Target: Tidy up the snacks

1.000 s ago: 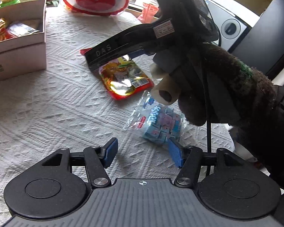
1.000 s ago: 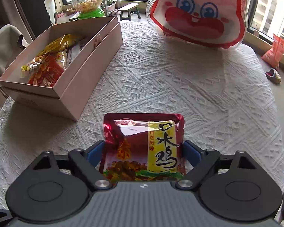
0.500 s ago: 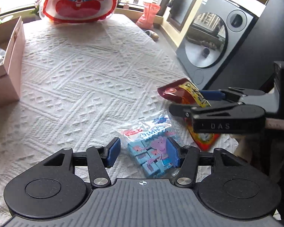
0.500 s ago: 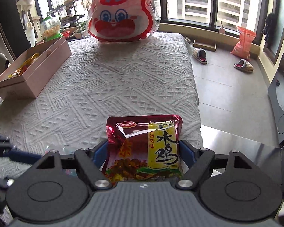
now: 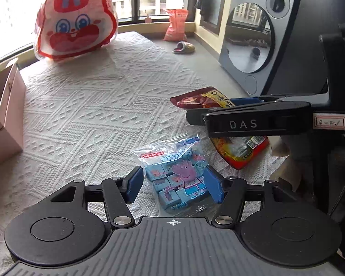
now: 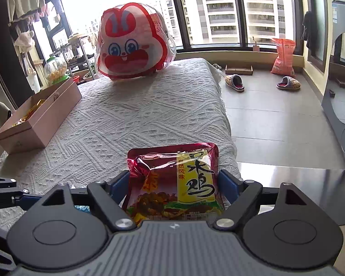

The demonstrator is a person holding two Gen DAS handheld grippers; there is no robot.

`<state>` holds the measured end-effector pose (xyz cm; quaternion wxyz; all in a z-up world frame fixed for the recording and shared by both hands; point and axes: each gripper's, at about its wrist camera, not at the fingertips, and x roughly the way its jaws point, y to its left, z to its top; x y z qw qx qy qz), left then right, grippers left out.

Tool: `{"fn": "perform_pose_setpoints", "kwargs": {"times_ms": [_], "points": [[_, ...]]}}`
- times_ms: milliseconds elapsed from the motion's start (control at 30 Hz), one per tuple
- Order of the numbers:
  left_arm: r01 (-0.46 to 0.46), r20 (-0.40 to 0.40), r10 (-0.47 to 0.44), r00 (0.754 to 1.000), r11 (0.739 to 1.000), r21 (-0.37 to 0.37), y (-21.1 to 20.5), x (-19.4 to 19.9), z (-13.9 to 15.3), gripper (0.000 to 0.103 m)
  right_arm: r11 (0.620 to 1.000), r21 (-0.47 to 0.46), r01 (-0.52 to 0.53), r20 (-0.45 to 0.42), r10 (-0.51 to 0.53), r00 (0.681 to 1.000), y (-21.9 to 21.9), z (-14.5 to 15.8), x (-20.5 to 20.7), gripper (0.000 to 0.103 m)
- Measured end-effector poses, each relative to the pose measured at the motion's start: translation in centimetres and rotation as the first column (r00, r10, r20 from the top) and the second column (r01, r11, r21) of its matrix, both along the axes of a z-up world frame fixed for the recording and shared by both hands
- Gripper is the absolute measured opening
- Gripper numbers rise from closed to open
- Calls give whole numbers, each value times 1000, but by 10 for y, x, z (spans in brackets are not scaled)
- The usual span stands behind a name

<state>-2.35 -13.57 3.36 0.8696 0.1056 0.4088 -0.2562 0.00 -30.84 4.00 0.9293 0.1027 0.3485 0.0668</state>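
Note:
My left gripper [image 5: 173,185] is open, its blue pads on either side of a clear blue Peppa Pig snack bag [image 5: 178,174] that lies on the white tablecloth [image 5: 99,105]. The left pad stands apart from the bag. My right gripper [image 6: 173,185] is shut on a red and yellow chicken snack packet [image 6: 176,179]. In the left wrist view that gripper [image 5: 232,105] comes in from the right, holding the packet [image 5: 239,147] just above the cloth beside the blue bag. A pink box [image 6: 41,117] with snacks inside stands at the table's left.
A large red rabbit-face bag [image 6: 133,48] stands at the table's far end. The table's right edge [image 6: 227,126] drops to a tiled floor with slippers [image 6: 235,82]. A dark machine with a round door [image 5: 253,41] stands at the right.
The left gripper has moved closer around the blue bag. The right gripper, still holding the red packet, has swung away from the pink box to the table's right edge beside the left gripper.

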Motion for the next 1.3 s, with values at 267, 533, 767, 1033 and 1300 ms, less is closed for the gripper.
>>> {"fn": "perform_pose_setpoints", "kwargs": {"times_ms": [267,533,767,1033,1300], "points": [[-8,193,-25,981,986,169,3,-3,1,70,1000,-4,13,11,-13,1000,1,-1,-4,81],[104,113,-106,988,994,26,-7,-18,21,65,999,39,17,17,-17,1000,-6,-2,-7,81],[185,167,-231,958,950,251,-32,-34,-10,69,998,56,19,19,-20,1000,-8,-2,-8,81],[108,88,-121,989,985,136,1,-12,-11,82,999,39,18,17,-18,1000,-7,-1,-8,82],[32,94,-41,995,995,91,14,5,-5,76,999,31,16,17,-16,1000,-6,-1,-8,82]]}}
